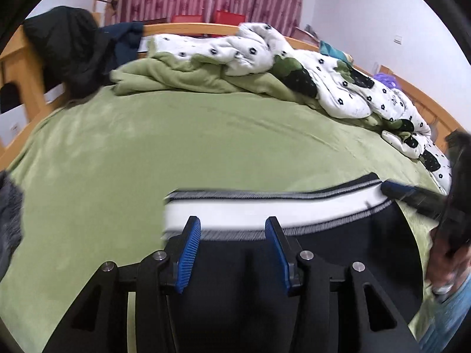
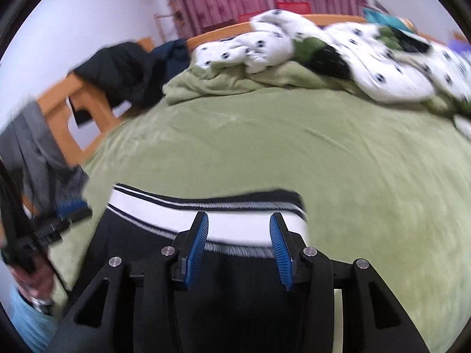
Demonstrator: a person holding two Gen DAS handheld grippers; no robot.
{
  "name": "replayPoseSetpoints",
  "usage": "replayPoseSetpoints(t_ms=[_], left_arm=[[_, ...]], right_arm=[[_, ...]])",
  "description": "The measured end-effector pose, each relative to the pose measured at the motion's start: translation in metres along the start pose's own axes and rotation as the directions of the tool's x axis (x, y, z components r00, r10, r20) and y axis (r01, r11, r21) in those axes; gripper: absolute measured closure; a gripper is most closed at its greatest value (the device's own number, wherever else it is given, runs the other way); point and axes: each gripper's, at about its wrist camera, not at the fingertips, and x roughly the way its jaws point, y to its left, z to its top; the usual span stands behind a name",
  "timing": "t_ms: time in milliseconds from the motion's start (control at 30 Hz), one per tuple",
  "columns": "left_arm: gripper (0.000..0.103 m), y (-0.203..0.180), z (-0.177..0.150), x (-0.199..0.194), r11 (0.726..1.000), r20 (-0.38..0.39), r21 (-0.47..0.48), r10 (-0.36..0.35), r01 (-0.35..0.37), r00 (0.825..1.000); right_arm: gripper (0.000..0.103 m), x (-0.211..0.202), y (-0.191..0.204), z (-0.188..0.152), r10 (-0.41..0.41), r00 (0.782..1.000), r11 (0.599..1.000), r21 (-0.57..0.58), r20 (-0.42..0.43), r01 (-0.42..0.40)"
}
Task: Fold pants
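Observation:
Black pants (image 1: 347,259) with a white, black-striped waistband (image 1: 265,207) lie flat on the green sheet (image 1: 176,153), close to the near edge. My left gripper (image 1: 233,223) hovers over the left part of the waistband, open, with nothing pinched between its blue pads. My right gripper (image 2: 240,219) stands over the right part of the waistband (image 2: 164,209), also open and empty. Each gripper shows in the other's view: the right gripper (image 1: 397,187) touches or nearly touches the waistband's right end, and the left gripper (image 2: 70,209) is off the pants' (image 2: 135,244) left edge.
A crumpled white quilt with black flowers (image 1: 294,58) and a green blanket (image 1: 182,76) pile up along the far side. A dark jacket (image 1: 67,44) hangs over the wooden bed frame (image 1: 17,67) at the left. A grey garment (image 2: 35,147) hangs nearer. A hand (image 1: 447,264) holds the right gripper.

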Motion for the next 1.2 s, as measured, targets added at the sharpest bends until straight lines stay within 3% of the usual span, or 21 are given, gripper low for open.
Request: replayPoseSetpoints(t_ms=[67, 100, 133, 200, 333, 600, 733, 867, 967, 1067, 1167, 1200], left_arm=[[0.058, -0.004, -0.003, 0.04, 0.995, -0.071, 0.027, 0.093, -0.091, 0.993], [0.058, -0.001, -0.009, 0.062, 0.991, -0.126, 0.023, 0.133, -0.131, 0.983], [0.057, 0.001, -0.014, 0.073, 0.992, -0.149, 0.013, 0.128, -0.127, 0.98], [0.058, 0.003, -0.019, 0.073, 0.993, -0.111, -0.002, 0.115, -0.116, 0.987], [0.057, 0.001, -0.021, 0.076, 0.991, -0.098, -0.005, 0.133, -0.134, 0.986], [0.057, 0.004, -0.019, 0.069, 0.991, -0.086, -0.008, 0.13, -0.132, 0.988], [0.058, 0.009, -0.014, 0.06, 0.987, -0.017, -0.035, 0.157, -0.157, 0.987], [0.056, 0.006, -0.018, 0.073, 0.986, -0.051, -0.016, 0.164, -0.165, 0.985], [0.056, 0.009, -0.016, 0.073, 0.99, -0.068, -0.014, 0.14, -0.141, 0.988], [0.056, 0.012, -0.016, 0.065, 0.996, -0.126, -0.006, 0.091, -0.093, 0.988], [0.058, 0.005, -0.029, 0.036, 0.999, -0.144, 0.0, 0.038, -0.038, 0.989], [0.058, 0.0, -0.036, 0.024, 1.0, -0.163, 0.009, -0.009, 0.01, 0.987]], right_arm=[[0.06, 0.038, -0.001, -0.011, -0.063, 0.997, 0.997, -0.044, -0.054, 0.061], [0.06, 0.041, -0.007, -0.013, -0.038, 0.999, 0.999, -0.035, -0.023, 0.037], [0.06, 0.038, -0.016, -0.011, 0.009, 1.0, 1.0, 0.007, -0.022, -0.009], [0.06, 0.04, -0.022, -0.011, 0.02, 0.999, 0.999, 0.037, -0.03, -0.019], [0.059, 0.043, -0.015, -0.009, -0.015, 0.999, 1.0, 0.0, -0.028, 0.015], [0.056, 0.033, -0.011, -0.004, -0.003, 1.0, 1.0, -0.012, -0.028, 0.003], [0.056, 0.035, -0.009, -0.003, -0.006, 1.0, 1.0, -0.012, 0.0, 0.006], [0.055, 0.046, -0.019, -0.005, 0.034, 0.999, 0.999, 0.026, -0.032, -0.033], [0.055, 0.048, -0.023, -0.005, 0.051, 0.998, 0.997, 0.052, -0.042, -0.049], [0.055, 0.041, -0.015, -0.005, 0.0, 0.999, 1.0, 0.02, -0.053, 0.001], [0.055, 0.014, -0.004, -0.017, -0.05, 0.998, 0.999, -0.003, -0.049, 0.05], [0.055, 0.003, 0.0, -0.026, -0.05, 0.998, 0.999, -0.004, -0.047, 0.049]])
